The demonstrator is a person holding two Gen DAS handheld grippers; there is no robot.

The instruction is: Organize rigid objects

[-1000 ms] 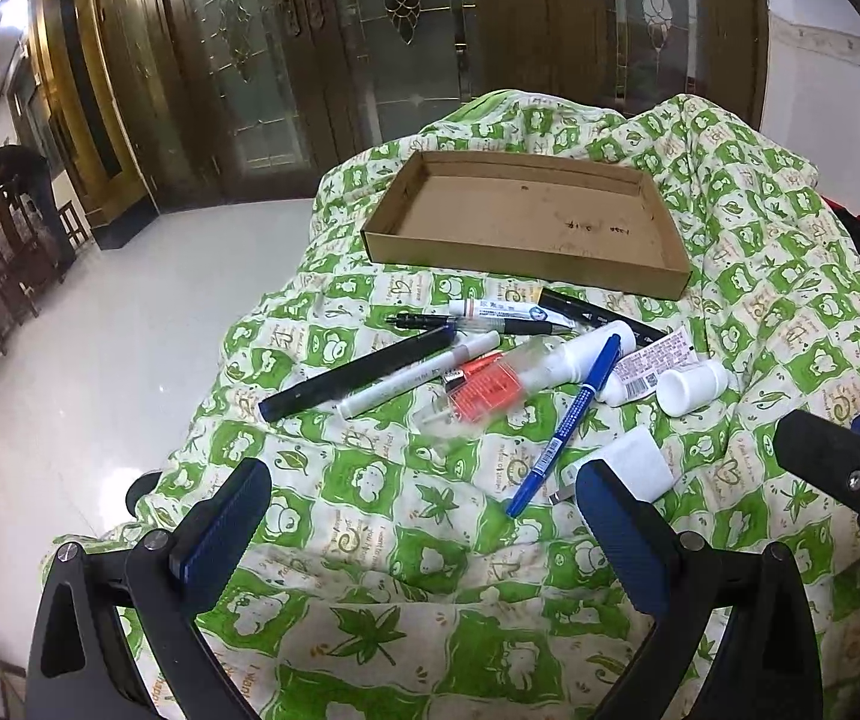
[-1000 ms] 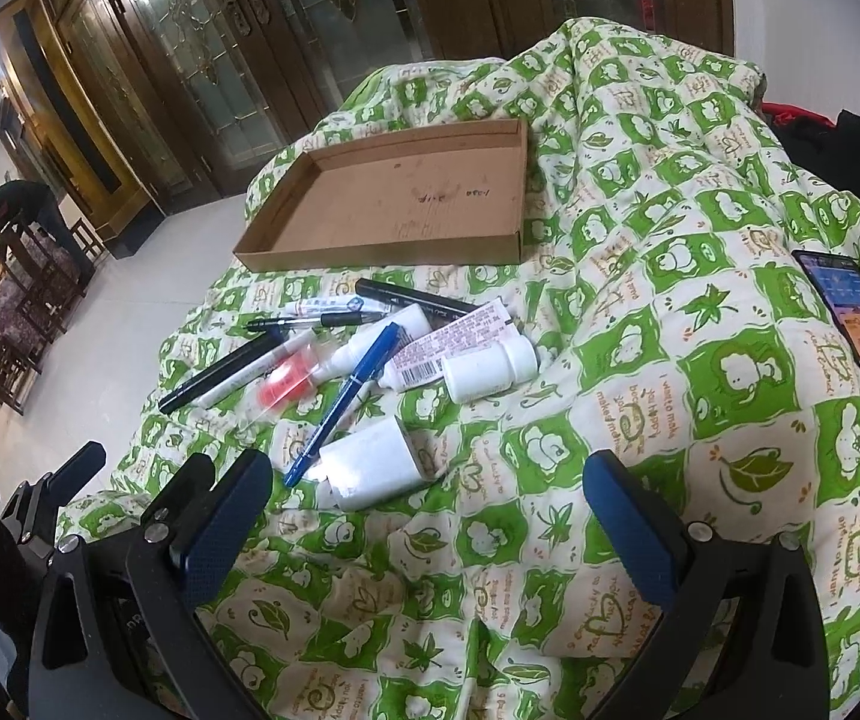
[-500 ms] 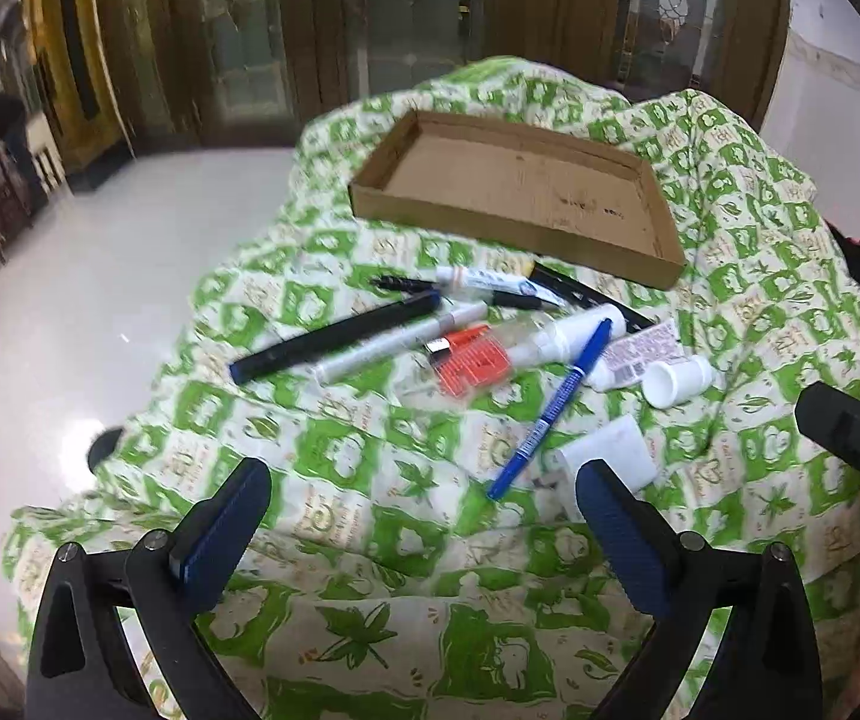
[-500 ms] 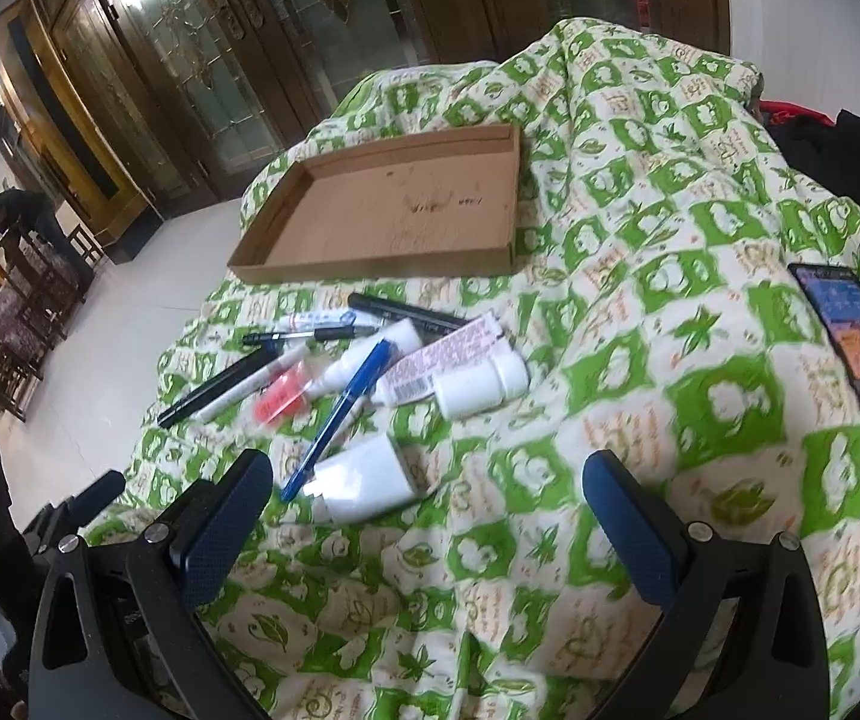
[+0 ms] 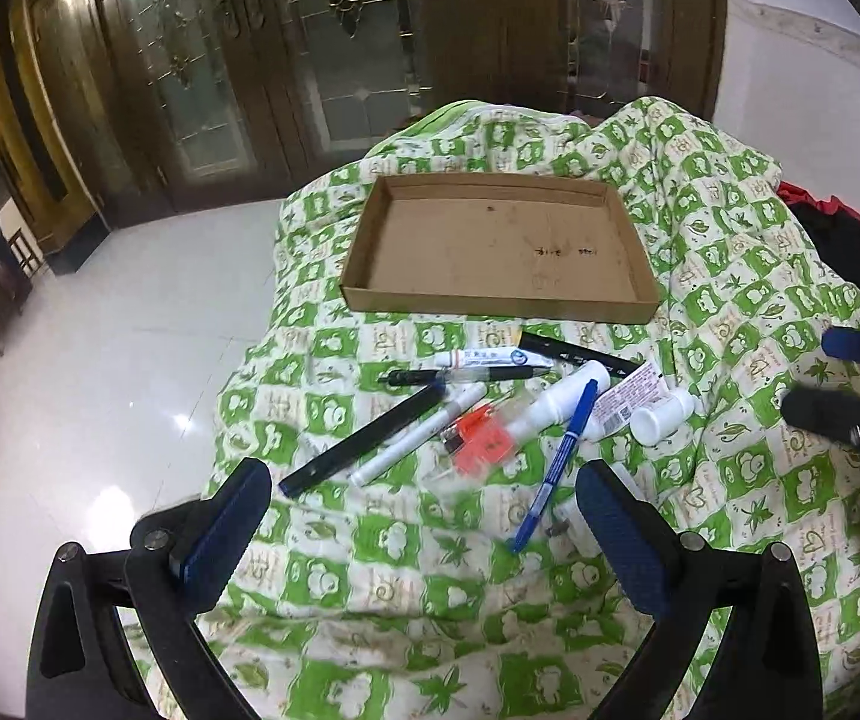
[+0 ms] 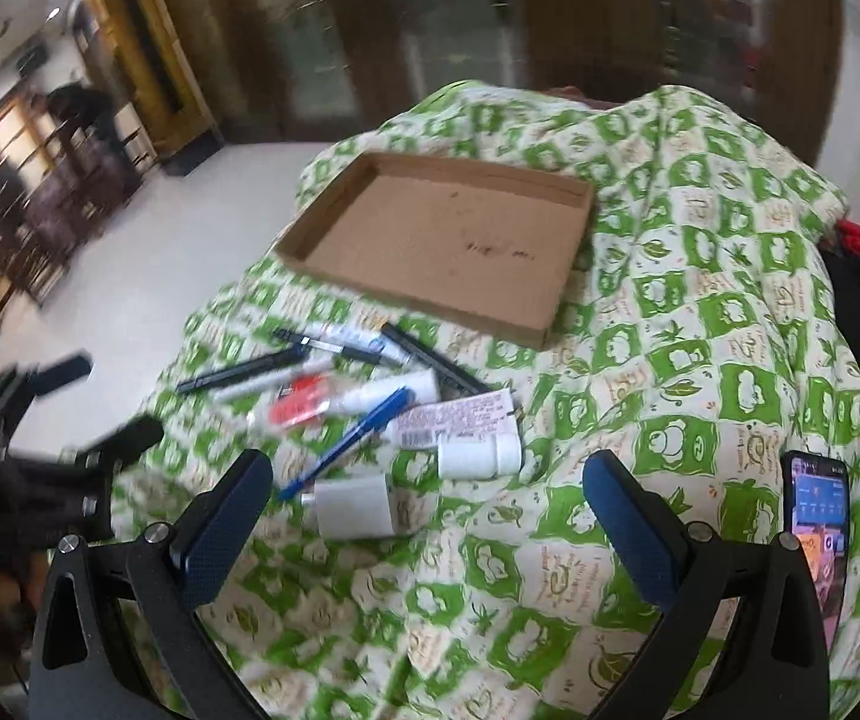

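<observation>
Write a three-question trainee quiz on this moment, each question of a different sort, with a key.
1. True or false: the cardboard tray already holds a pen.
2. Multiple choice: the blue pen lies with its upper end resting on A) the white tube, B) the smartphone, C) the tray.
3. Fill in: both the left gripper and the right gripper are ____ and hold nothing.

Key: 1 false, the tray is empty; 2 A; 3 open.
</observation>
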